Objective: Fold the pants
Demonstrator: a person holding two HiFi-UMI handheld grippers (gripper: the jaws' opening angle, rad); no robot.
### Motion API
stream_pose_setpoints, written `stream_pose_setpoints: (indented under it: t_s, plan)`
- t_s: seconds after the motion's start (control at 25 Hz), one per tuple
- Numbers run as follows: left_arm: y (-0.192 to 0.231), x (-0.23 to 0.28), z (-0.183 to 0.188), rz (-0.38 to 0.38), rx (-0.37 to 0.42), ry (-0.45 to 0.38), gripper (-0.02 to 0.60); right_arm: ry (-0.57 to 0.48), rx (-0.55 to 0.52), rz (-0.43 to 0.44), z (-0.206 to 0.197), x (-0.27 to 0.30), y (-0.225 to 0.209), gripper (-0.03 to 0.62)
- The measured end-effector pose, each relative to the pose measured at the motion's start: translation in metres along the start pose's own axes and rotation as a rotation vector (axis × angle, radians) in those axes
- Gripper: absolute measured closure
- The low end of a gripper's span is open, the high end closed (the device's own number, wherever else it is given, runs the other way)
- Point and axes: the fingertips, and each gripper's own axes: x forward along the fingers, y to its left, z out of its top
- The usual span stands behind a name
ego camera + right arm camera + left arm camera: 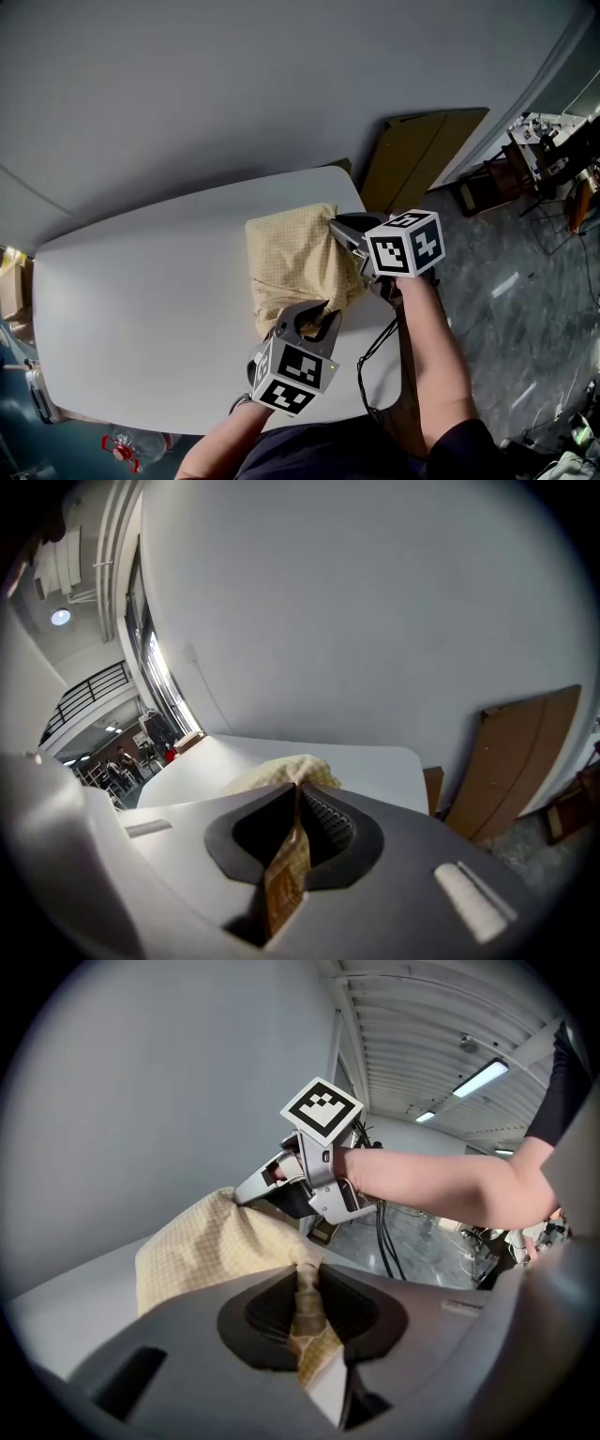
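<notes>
head view, looking steeply down. nearest, at the bottom edge: a dark-clothed torso point(319, 452) and two bare forearms point(433, 361) reaching out over a white table point(141, 309) with rounded corners. a thin black cable point(367, 361) trailing across the table's near right part.

just beyond, on the left: the left gripper point(315, 321), angled down and away, with its black-and-white marker cube point(293, 372) on the near side. jaws closed tight on a pinch of cloth at the near edge of the pants point(292, 264). in the left gripper view, a narrow strip of checked fabric squeezed between the two dark pads.

on the table's right half, between the two grippers: the pants, pale yellow with a fine check, already folded into a squarish bundle and lying on the tabletop.

on the right, a little farther: the right gripper point(339, 231), with a second marker cube point(405, 244), pointing left into the bundle's far right edge. jaws likewise clamped on the pants. in the right gripper view, a fold of the same yellow cloth pinched upright between the pads.

farther off: a plain grey wall point(234, 84) behind the table. to the right of the table, a brown board point(422, 155) leaning against that wall, on a grey marbled floor point(506, 309). at the far right, cluttered equipment point(548, 141), too small to make out.
</notes>
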Motion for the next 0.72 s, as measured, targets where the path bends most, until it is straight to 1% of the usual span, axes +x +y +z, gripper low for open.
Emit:
stream_pose_setpoints:
  t_s: [0.16,0.28,0.4,0.48,0.52,0.6,0.64,0.72]
  plan:
    - [-0.011,0.029,-0.013,-0.029,0.049,0.052,0.514,0.021,0.06,-0.045,-0.03,0.0,-0.031,0.569]
    - [-0.014,0.042,-0.023,-0.046,0.06,0.062,0.508,0.019,0.081,-0.071,-0.044,0.005,-0.041,0.566]
    - [-0.017,0.053,-0.027,-0.061,0.07,0.064,0.492,0.045,0.066,-0.111,-0.056,0.012,-0.05,0.557]
    - [-0.021,0.056,-0.028,-0.076,0.085,0.062,0.461,0.059,0.038,-0.136,-0.06,0.015,-0.052,0.553]
    - [-0.023,0.054,-0.026,-0.085,0.086,0.054,0.448,0.059,0.029,-0.144,-0.06,0.014,-0.052,0.551]
    - [-0.024,0.045,-0.017,-0.107,0.064,0.016,0.452,0.043,0.029,-0.155,-0.055,0.006,-0.053,0.525]
    - [-0.024,0.038,-0.01,-0.118,0.044,-0.011,0.457,0.025,0.035,-0.158,-0.049,-0.001,-0.054,0.507]
    - [-0.021,0.02,0.007,-0.13,0.011,-0.081,0.466,-0.017,0.047,-0.151,-0.038,-0.018,-0.051,0.499]
